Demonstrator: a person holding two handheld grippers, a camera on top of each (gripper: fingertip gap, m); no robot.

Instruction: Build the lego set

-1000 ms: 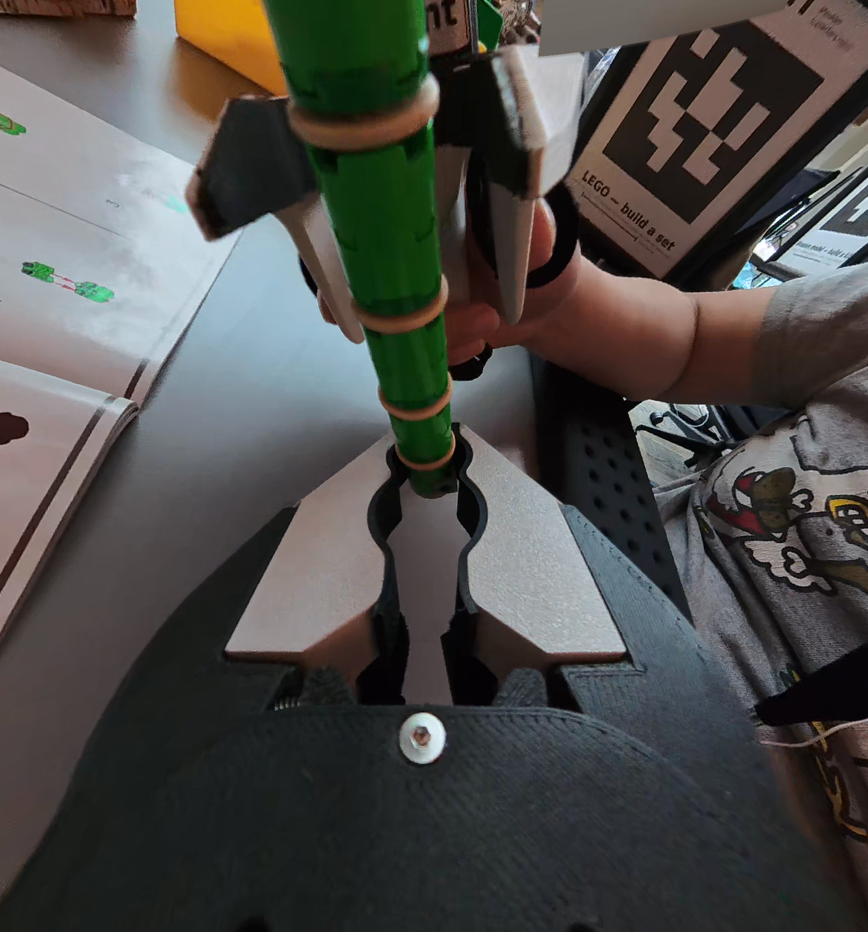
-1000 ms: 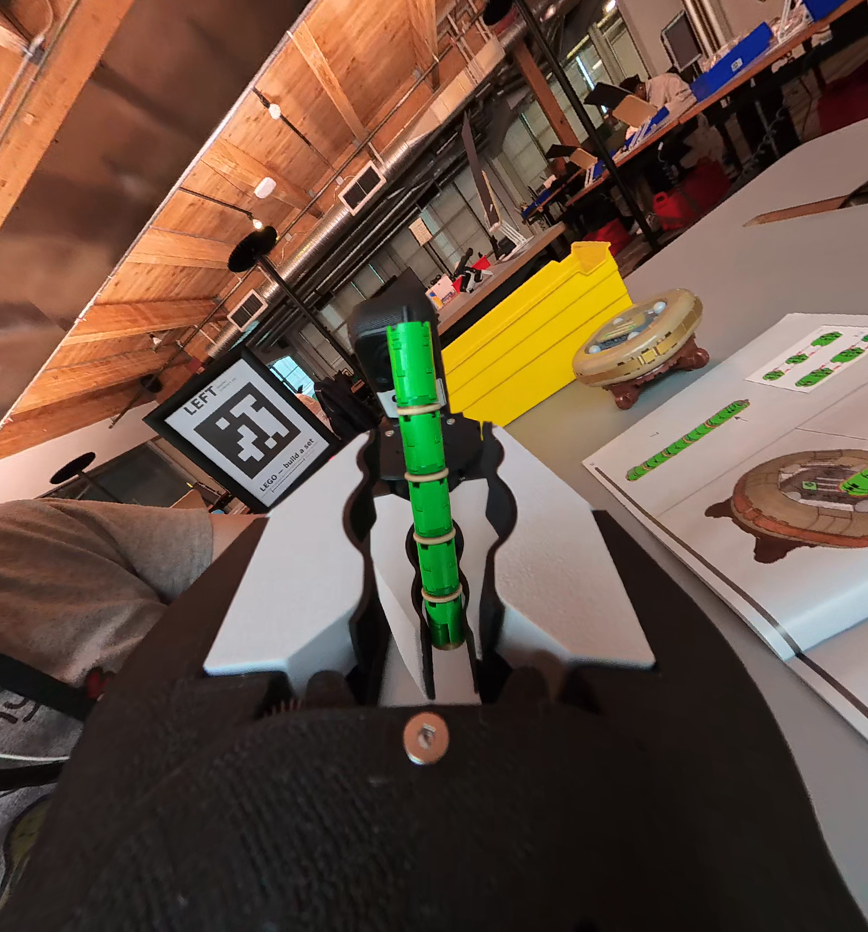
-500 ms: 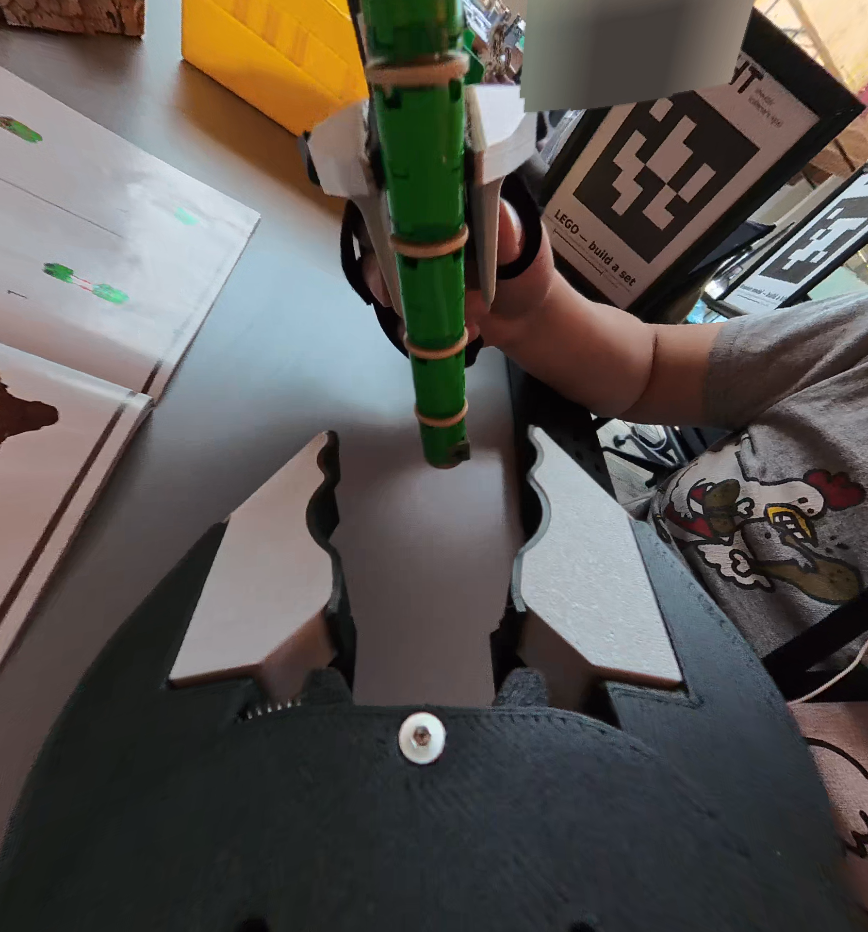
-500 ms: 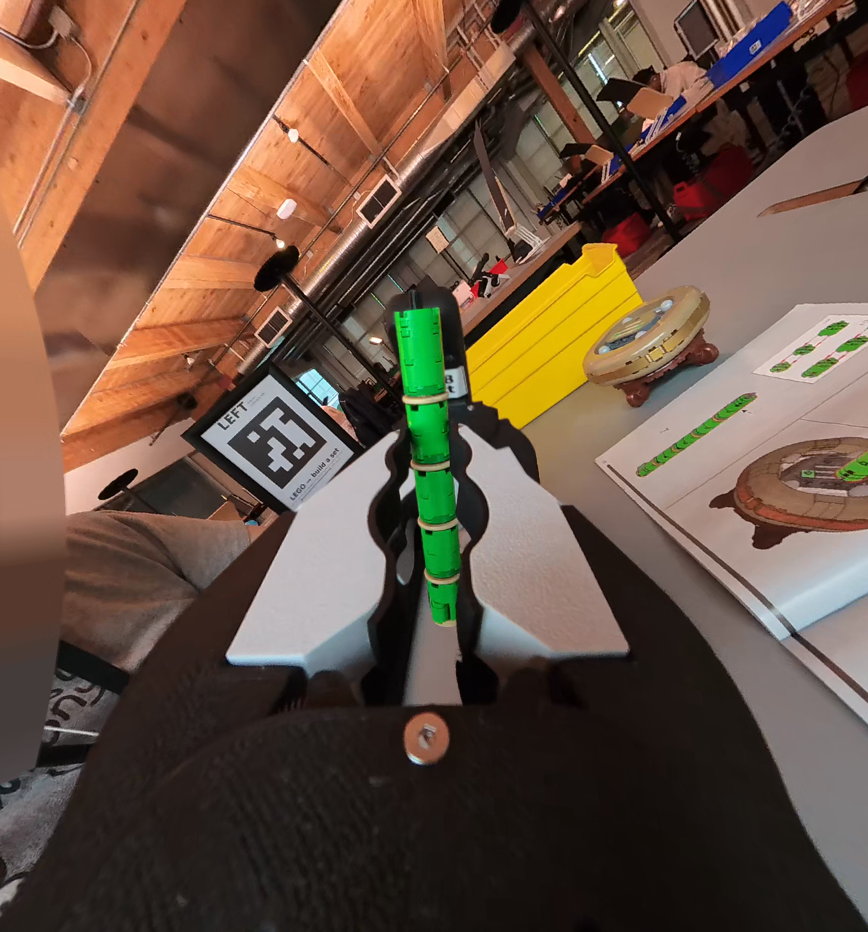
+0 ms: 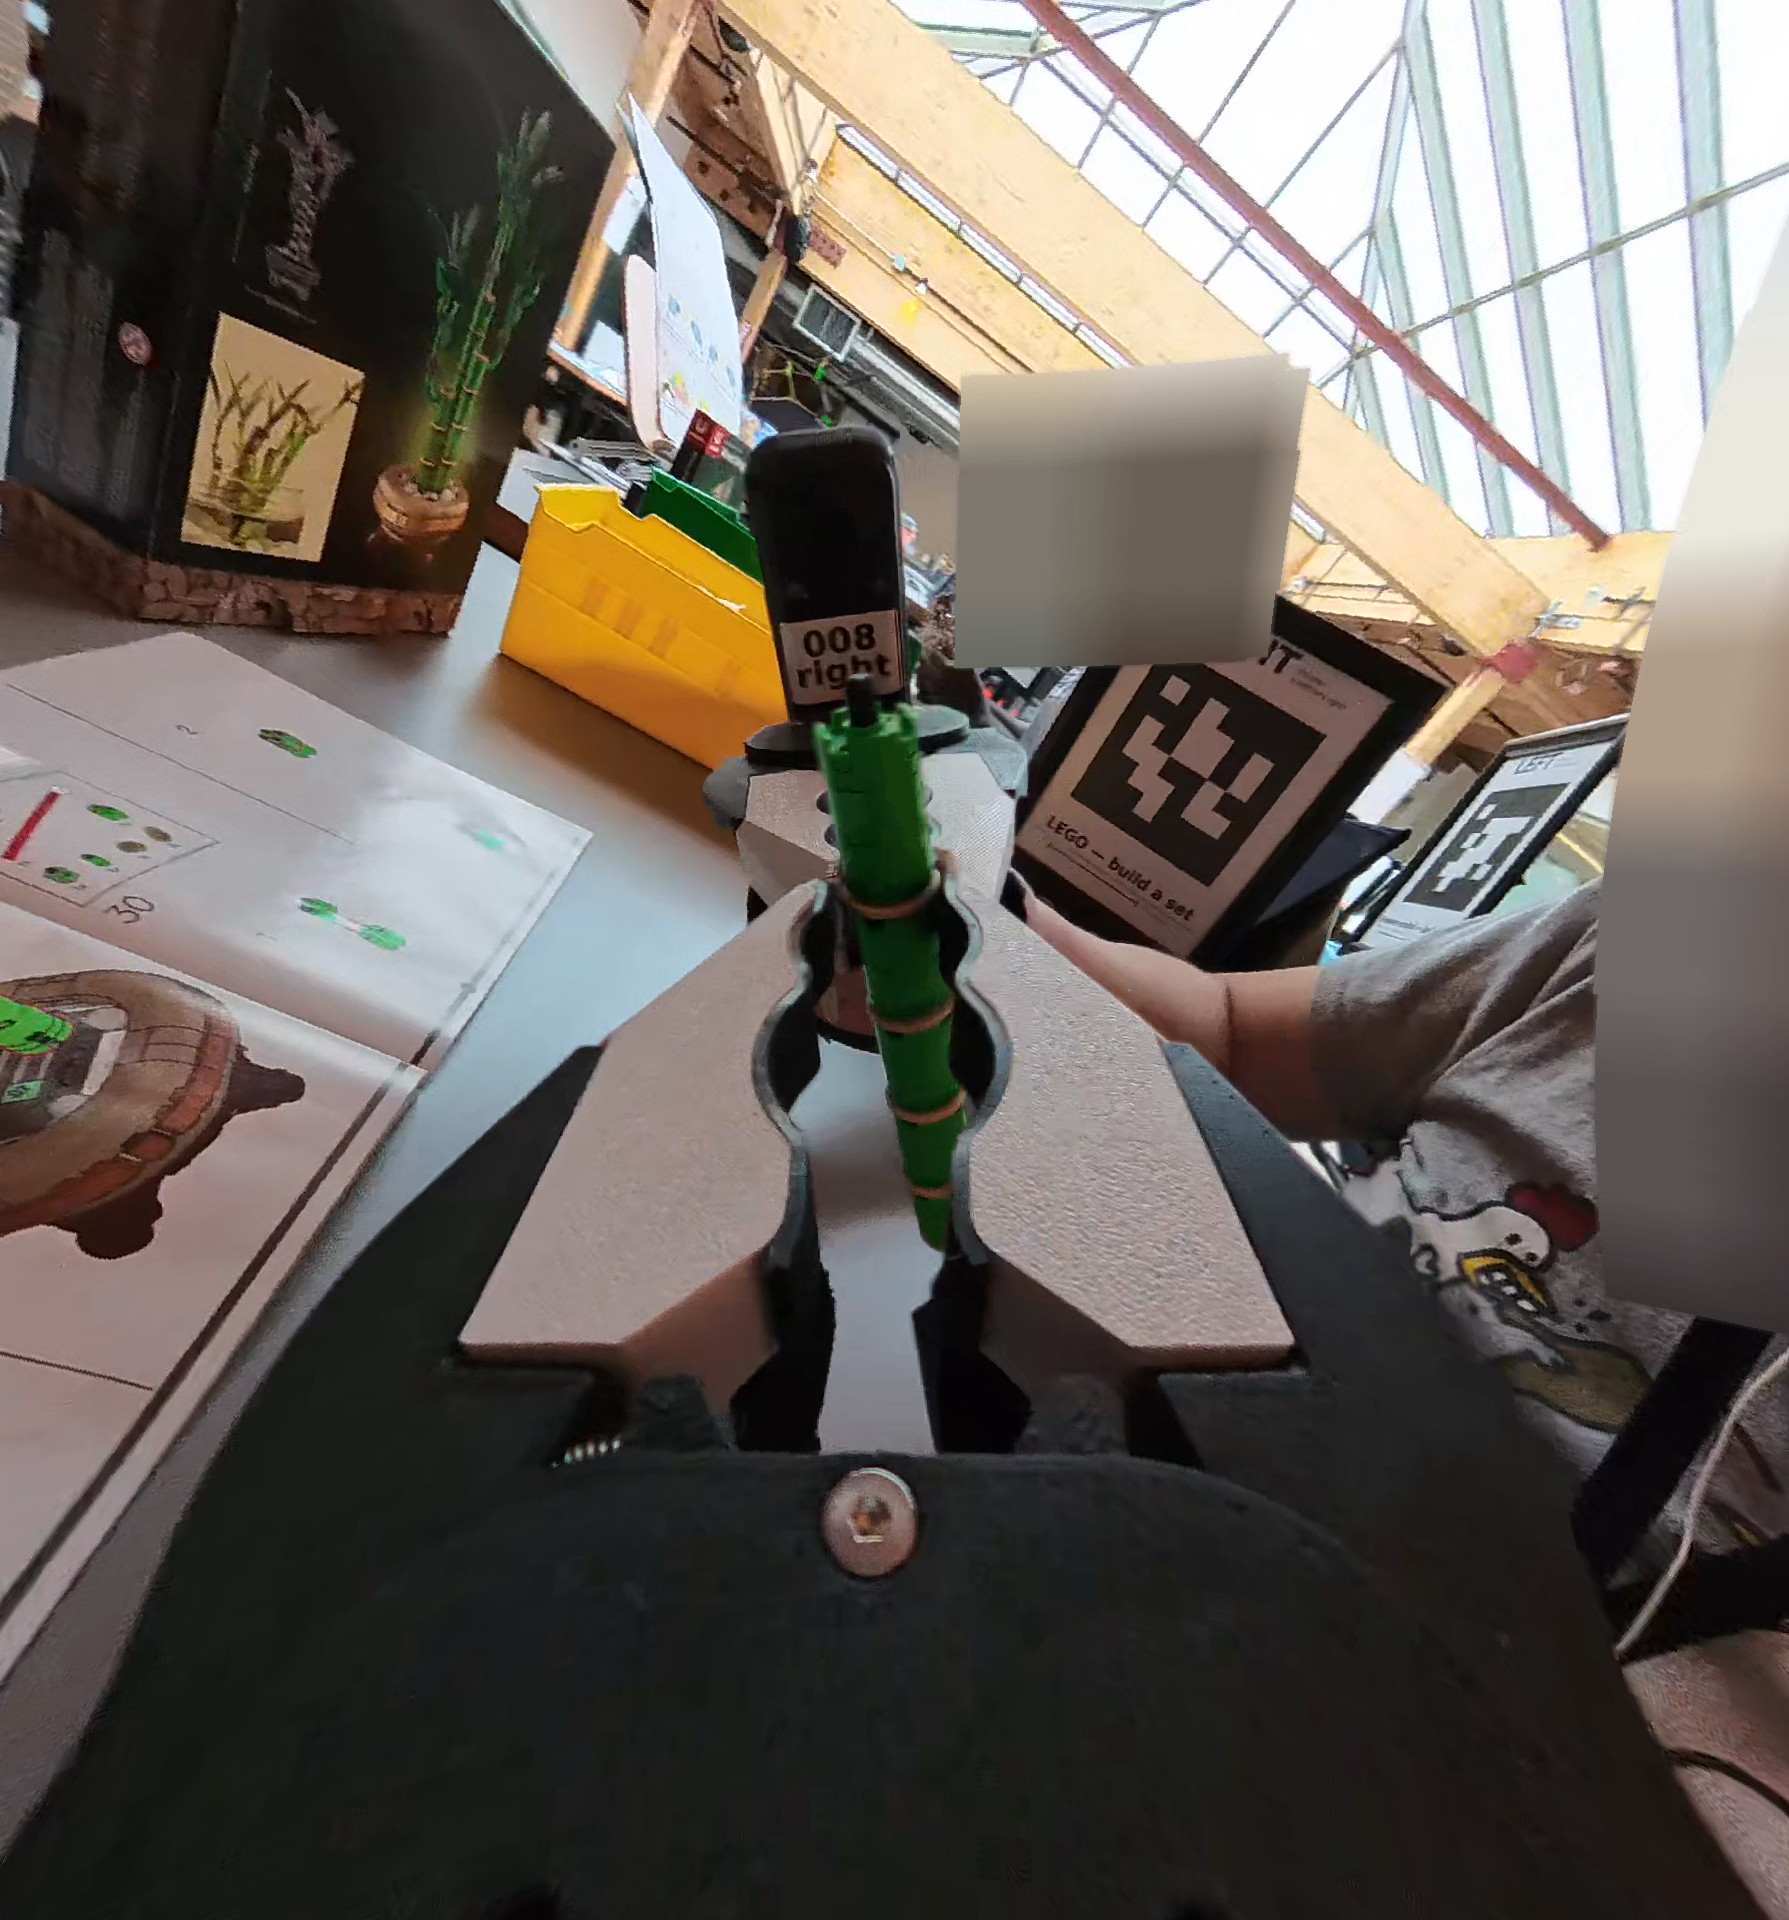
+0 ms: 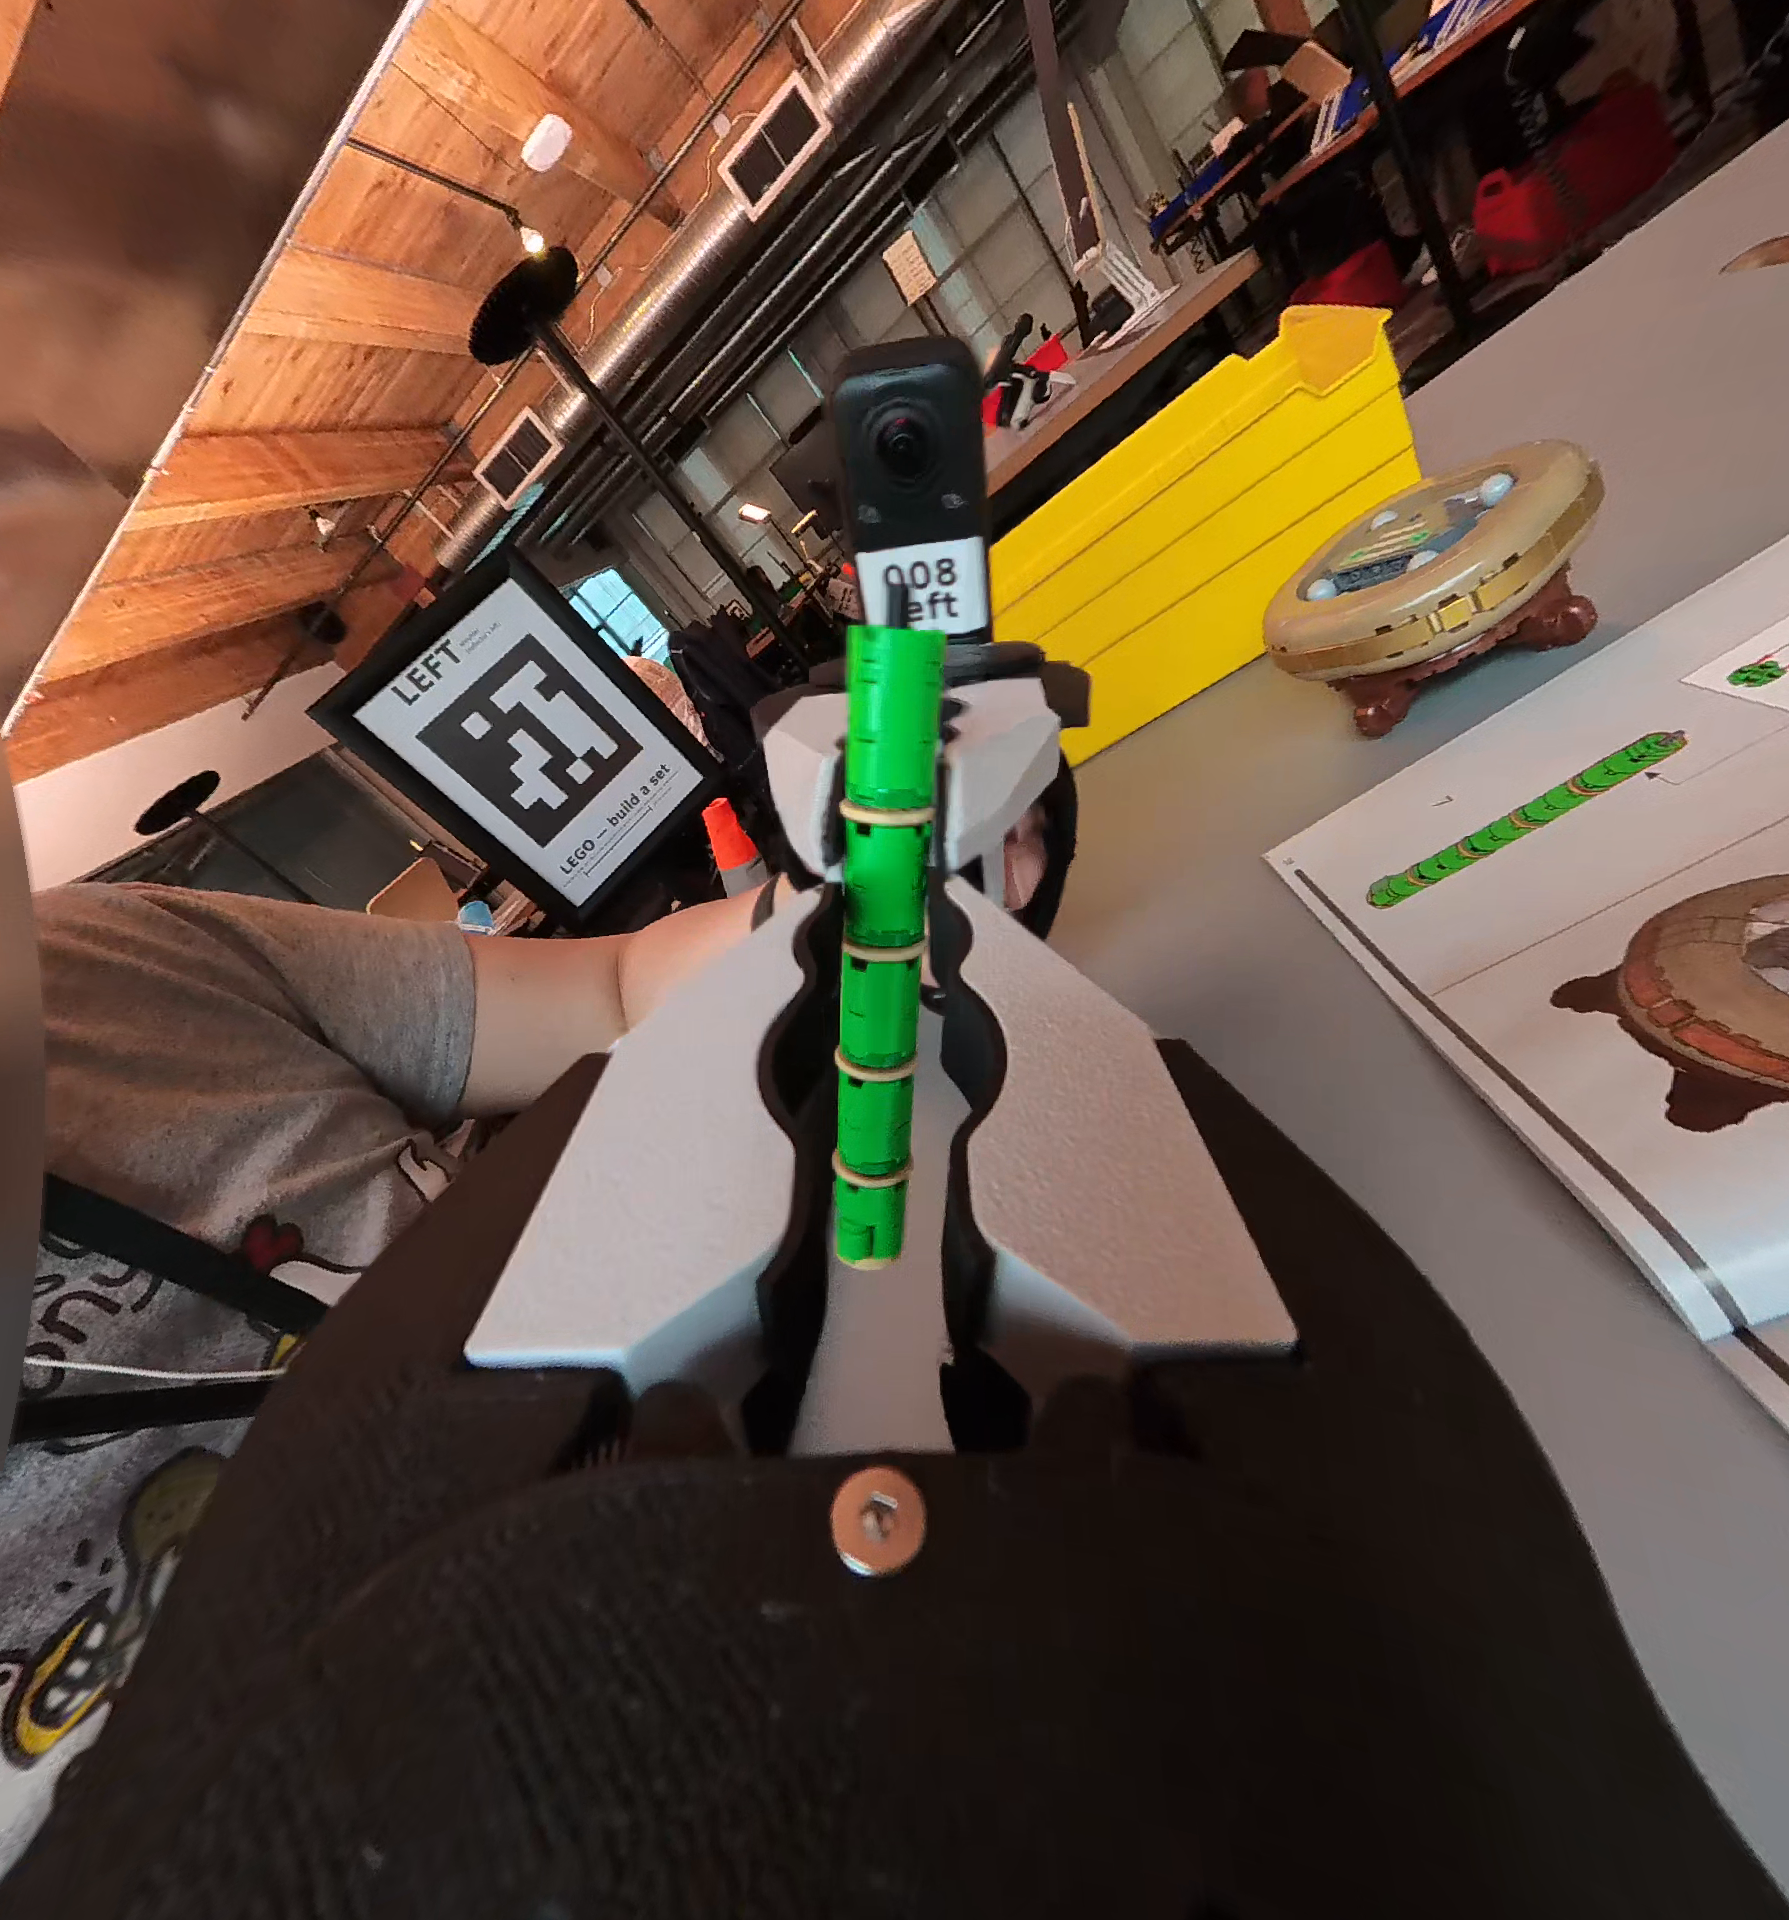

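Pinching the green lego bamboo stalk [image 5: 905, 1039] at its tan ring nearest the fingertips, the left gripper [image 5: 885, 909] has its fingers drawn in on both sides of the stalk, whose near end lies against the inner edge of the finger at 3 o'clock. The right gripper [image 6: 882, 904] faces it from the other end, its fingers likewise closed in on the stalk near their tips. The stalk runs lengthwise down both finger channels, in the air above the grey table [image 6: 1233, 831].

In the left wrist view the open instruction booklet [image 5: 246, 935] lies flat toward 9 o'clock. The yellow bin [image 5: 641, 644] stands toward 11 o'clock, with the dark lego box [image 5: 277, 312] upright beyond it. A framed black-and-white marker sign [image 5: 1191, 800] leans toward 2 o'clock.

In the right wrist view the round tan lego pot base [image 6: 1430, 613] sits on the table toward 2 o'clock, just beyond the booklet and beside the bin.
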